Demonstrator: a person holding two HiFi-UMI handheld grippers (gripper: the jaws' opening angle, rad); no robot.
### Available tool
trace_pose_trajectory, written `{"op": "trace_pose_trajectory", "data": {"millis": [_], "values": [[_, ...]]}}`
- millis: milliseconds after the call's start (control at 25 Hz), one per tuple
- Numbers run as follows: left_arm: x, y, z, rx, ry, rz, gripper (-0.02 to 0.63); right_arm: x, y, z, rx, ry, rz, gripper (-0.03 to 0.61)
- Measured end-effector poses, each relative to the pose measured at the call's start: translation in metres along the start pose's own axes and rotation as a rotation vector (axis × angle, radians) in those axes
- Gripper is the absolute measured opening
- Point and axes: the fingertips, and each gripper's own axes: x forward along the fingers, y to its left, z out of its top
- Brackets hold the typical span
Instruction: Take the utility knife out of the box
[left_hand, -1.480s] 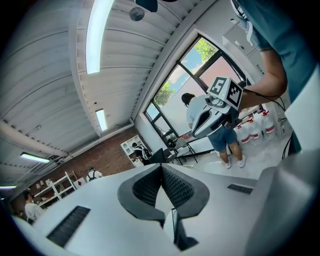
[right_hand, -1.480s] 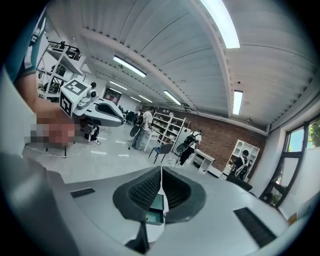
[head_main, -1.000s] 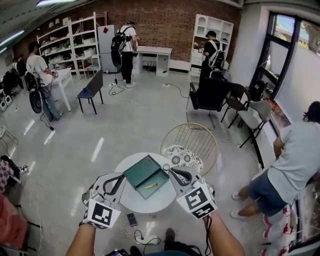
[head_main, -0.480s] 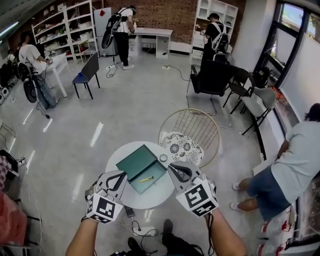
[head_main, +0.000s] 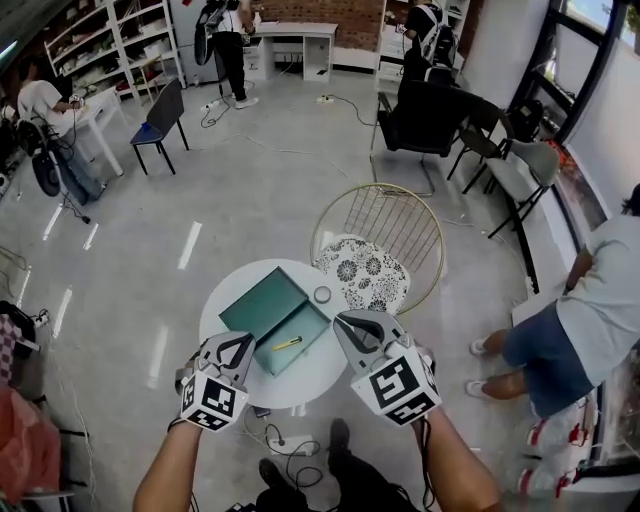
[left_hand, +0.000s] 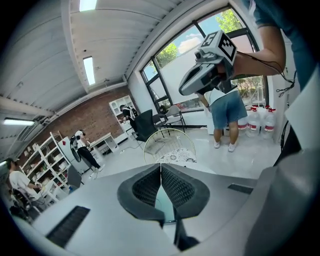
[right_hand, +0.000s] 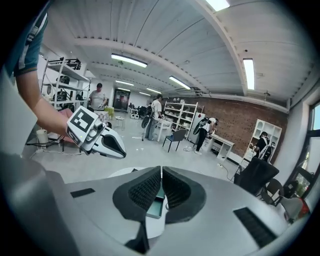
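One round white desk (head_main: 303, 386) carries one green box (head_main: 262, 308), lying open with its lid folded back toward the left. One yellow utility knife (head_main: 287, 343) lies inside the box's tray, near the tray's front edge. One small pale ring (head_main: 322, 295) sits on the desk just beside the box's far corner. Two claws hover over the desk's near edge: the left claw (head_main: 241, 345) has its tips pressed together on nothing, and the right claw (head_main: 344, 324), just right of the box, is likewise closed and empty. One wire-backed chair (head_main: 378, 232) with a floral cushion stands behind the desk.
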Motion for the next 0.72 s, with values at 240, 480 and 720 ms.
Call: {"op": "trace_pose_trajectory", "data": {"millis": [240, 480, 720], "values": [[0.05, -0.015, -0.036, -0.018, 0.071, -0.061, 0.02, 0.018, -0.012, -0.037, 0.044, 0.038, 0.003, 0.038], [0.093, -0.035, -0.072, -0.022, 0.135, -0.133, 0.021, 0.035, -0.015, -0.073, 0.089, 0.068, 0.001, 0.038], [0.143, -0.063, -0.104, -0.031, 0.206, -0.203, 0.051, 0.045, -0.022, -0.118, 0.145, 0.109, 0.002, 0.038]]}}
